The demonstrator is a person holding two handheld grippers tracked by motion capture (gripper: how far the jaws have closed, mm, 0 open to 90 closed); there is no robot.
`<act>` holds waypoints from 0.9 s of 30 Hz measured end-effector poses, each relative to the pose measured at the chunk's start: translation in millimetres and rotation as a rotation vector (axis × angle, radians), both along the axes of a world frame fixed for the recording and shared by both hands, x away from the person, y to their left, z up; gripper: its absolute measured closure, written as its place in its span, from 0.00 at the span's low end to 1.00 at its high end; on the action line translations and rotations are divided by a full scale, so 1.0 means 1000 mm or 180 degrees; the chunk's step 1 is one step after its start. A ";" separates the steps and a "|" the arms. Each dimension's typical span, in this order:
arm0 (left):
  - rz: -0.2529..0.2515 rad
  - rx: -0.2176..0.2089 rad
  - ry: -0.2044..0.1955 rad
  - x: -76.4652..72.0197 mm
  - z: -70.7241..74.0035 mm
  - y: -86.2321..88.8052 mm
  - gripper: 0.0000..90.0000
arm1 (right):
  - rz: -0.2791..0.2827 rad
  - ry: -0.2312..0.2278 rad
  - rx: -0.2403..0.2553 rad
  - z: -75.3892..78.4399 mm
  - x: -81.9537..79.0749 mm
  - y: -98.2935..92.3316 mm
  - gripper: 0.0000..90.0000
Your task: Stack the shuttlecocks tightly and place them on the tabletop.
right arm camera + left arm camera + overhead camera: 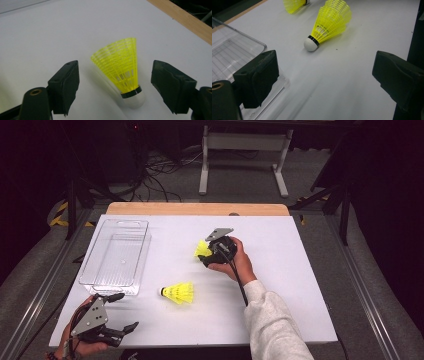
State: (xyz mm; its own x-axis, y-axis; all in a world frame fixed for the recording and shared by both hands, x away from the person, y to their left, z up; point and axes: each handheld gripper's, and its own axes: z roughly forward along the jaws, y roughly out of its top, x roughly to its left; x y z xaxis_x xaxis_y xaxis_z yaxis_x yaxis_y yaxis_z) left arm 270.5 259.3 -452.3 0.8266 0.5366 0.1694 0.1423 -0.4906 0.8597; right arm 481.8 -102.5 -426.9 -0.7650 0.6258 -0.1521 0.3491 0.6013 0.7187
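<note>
White table (280, 285) before us: our right gripper (115, 82) stands wide around a shuttlecock (122, 67), not pinching it; our left gripper (324, 72) gapes empty beside the bin (117, 252).

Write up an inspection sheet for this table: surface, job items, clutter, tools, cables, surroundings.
Surface: white tabletop with a wooden far edge.
Job's things: far shuttlecock lies between the right tool's open jaws, untouched; near shuttlecock lies on its side mid-table; clear plastic bin at left, nothing in it.
Clutter: nothing seen.
Grippers: right tool open around the far shuttlecock; left tool open, holding nothing, at the near left corner.
Cables: black cable trails from the right tool; loose cables on the floor beyond.
Surroundings: white frame legs behind the table.
</note>
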 end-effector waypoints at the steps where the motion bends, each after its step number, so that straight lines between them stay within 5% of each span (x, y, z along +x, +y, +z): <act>1: -0.0001 -0.0002 -0.0001 0.000 0.000 0.000 0.09 | -0.0002 0.0025 -0.0058 -0.002 0.002 0.001 0.27; 16: -0.0014 0.0009 0.0003 0.000 0.000 -0.001 0.09 | -0.0136 0.0341 -0.0155 -0.029 0.023 -0.007 0.31; 27: -0.0021 0.0020 0.0007 0.000 -0.001 -0.001 0.09 | -0.0009 0.0442 -0.0123 -0.032 0.025 -0.010 0.66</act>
State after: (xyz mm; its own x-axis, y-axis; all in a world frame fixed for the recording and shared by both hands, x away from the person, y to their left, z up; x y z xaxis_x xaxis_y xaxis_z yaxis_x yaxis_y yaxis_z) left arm 270.5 258.4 -453.1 0.8305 0.5301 0.1708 0.1410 -0.4969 0.8563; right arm 506.5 -112.9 -458.5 -0.7785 0.6238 -0.0689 0.4453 0.6264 0.6398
